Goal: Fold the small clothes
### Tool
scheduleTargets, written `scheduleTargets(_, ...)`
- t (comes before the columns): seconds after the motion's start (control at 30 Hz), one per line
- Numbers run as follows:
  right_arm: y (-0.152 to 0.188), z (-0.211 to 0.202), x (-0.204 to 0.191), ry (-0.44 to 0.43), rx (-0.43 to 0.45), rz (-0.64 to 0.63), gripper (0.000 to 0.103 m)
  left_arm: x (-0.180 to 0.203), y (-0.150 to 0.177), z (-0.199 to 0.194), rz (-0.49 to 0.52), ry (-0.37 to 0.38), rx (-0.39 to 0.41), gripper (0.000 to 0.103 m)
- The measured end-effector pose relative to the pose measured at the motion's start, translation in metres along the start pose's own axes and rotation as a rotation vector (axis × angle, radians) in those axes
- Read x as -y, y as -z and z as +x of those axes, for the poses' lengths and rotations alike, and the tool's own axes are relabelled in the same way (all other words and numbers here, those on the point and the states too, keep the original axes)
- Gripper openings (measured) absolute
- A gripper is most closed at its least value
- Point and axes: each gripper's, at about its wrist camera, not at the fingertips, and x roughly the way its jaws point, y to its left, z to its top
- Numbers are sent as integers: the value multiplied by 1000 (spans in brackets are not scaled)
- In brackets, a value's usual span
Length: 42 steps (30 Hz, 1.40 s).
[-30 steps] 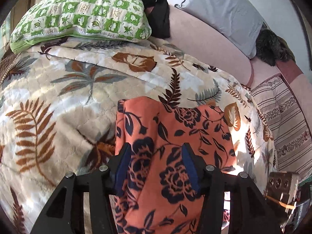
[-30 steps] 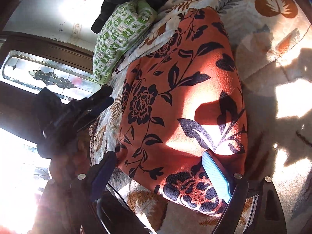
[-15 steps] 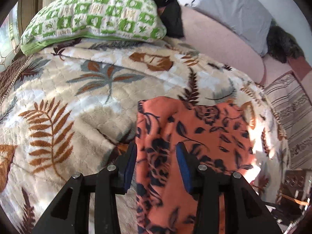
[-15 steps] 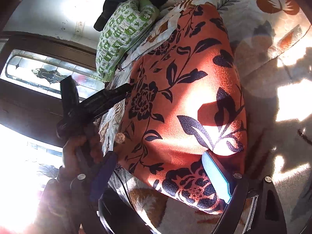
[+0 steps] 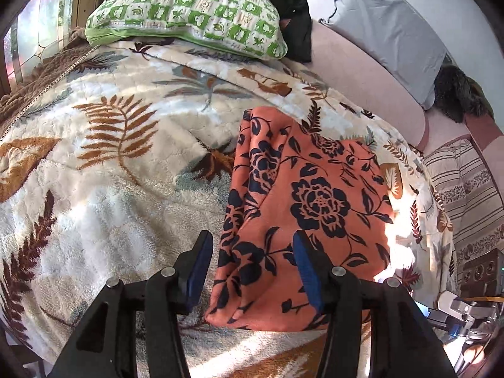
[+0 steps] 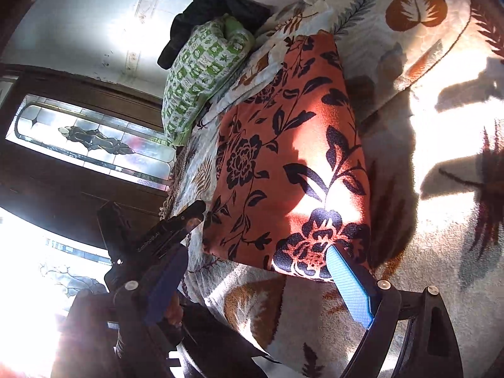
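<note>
Spread over the bed, the leaf-patterned blanket (image 5: 119, 163) carries the folded orange floral garment (image 5: 302, 214), which lies below and right of the green checked pillow (image 5: 189, 15). Left of the garment's near edge the left gripper (image 5: 252, 271) is released, its jaws straddling that edge. At the garment's right near corner the right gripper (image 6: 252, 286) is spread wide, gripping nothing.

Sunlight patches the leaf-print blanket (image 5: 119, 145) on my bed. At its head lies a green checked pillow (image 5: 189, 19); beside that, a pink couch (image 5: 362, 72) with a grey cushion (image 5: 387, 28). A leaded-glass window (image 6: 91, 138) sits in dark wood beyond the pillow.
</note>
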Motion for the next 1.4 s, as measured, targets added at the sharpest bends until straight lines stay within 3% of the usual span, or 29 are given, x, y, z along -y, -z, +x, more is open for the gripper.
scheduleTargets(0.33,-13,-25,43,31,79,126,91,15,-10,7,67,33,-2,69)
scheduleTargets(0.7,-76,10,45,66,70,86,91,21,-31,42,91,-30,-23,70)
scheduleTargets(1.0,-81,27,42,101,45,67,91,31,-37,40,174,-98,23,70)
scheduleTargets(1.4,-85,37,35,125,45,60,91,28,-33,22,157,-65,57,71)
